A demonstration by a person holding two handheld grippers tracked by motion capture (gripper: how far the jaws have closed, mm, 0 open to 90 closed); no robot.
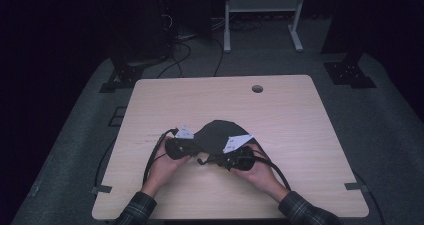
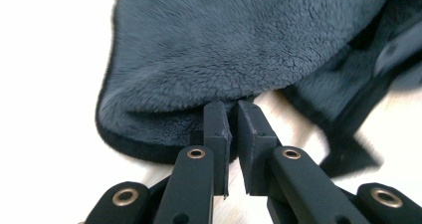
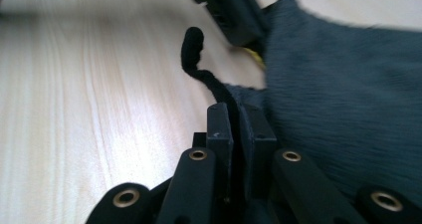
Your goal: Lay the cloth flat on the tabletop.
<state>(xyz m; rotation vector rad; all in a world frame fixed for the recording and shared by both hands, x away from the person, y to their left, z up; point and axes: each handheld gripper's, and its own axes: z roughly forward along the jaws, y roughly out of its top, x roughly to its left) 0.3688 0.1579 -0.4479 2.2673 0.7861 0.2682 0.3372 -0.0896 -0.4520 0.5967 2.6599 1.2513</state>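
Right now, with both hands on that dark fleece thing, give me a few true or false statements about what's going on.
1. Both grippers, left gripper and right gripper, grip the dark fleece garment. True.
2. The garment hangs in the air. False: it lies on the wooden table.
3. A black drawstring curls up beside the right gripper. True.
4. The left gripper's fingers gape wide. False: they are nearly closed at the fleece edge.
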